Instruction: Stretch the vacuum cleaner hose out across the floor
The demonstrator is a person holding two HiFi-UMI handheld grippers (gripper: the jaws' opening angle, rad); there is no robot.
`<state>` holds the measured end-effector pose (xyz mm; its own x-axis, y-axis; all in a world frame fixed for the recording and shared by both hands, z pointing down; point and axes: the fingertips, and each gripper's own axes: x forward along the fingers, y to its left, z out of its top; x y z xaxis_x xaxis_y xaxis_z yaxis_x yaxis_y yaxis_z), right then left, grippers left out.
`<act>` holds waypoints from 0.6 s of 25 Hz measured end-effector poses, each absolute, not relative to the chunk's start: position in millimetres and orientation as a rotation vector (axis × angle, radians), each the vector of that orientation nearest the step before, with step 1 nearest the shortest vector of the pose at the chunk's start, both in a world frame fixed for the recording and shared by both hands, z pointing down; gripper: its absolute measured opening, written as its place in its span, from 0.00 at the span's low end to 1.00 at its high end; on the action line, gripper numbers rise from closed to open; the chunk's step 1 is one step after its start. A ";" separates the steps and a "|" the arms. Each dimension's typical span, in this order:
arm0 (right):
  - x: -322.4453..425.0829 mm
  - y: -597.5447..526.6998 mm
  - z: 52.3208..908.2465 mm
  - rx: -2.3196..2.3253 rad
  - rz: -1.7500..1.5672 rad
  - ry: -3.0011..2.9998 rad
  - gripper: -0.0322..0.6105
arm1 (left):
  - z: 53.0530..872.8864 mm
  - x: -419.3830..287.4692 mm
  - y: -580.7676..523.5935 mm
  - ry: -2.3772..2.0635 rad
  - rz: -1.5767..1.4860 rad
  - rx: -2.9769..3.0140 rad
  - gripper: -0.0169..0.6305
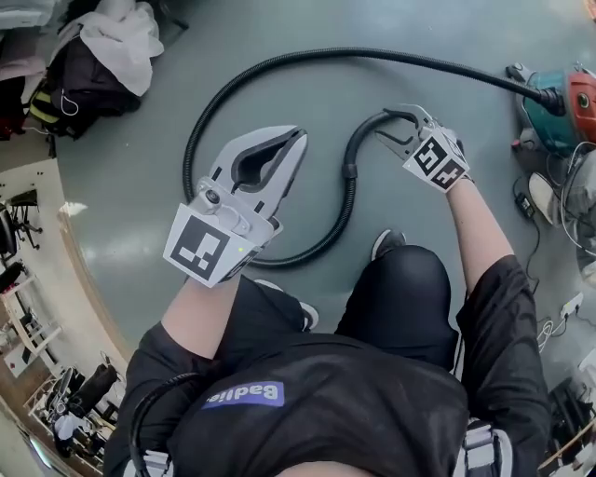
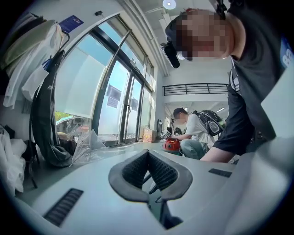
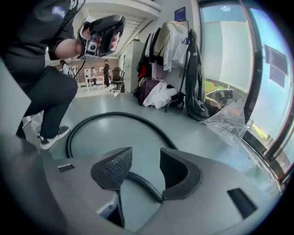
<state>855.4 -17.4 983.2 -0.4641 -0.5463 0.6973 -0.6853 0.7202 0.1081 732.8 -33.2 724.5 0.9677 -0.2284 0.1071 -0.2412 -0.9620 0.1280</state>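
Hose [image 1: 346,200], corrugated, likely light and limp, looped on floor [image 1: 447,37]; best taken near free end, beneath parted fingers of right gripper [image 1: 384,126]; left gripper [image 1: 298,138] clenched, empty.

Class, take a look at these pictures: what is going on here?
A crouching person has the right hand-held gripper open over the black vacuum hose, which sits between its jaws, not gripped. The hose lies curled on the floor, running to the vacuum cleaner. The left hand-held gripper is shut and empty.
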 end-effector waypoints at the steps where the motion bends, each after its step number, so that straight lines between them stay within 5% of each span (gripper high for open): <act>1: 859.8 -17.8 1008.9 0.884 0.214 -2.150 0.32 | 738.7 731.4 -32.3 -0.365 0.135 2.988 0.04; 8: 894.2 -14.9 1176.9 0.549 0.166 -1.876 0.35 | 797.4 704.1 -36.7 -0.520 0.180 2.968 0.04; 15: 918.3 -27.7 1251.2 0.362 0.062 -1.710 0.36 | 820.1 687.7 -39.4 -0.677 0.285 2.948 0.04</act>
<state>918.3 -27.7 1251.2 -0.1265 -0.2034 0.9709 -0.2729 0.9481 0.1631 687.7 -39.4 820.1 0.8833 -0.4218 0.2043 -0.4412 -0.8955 0.0587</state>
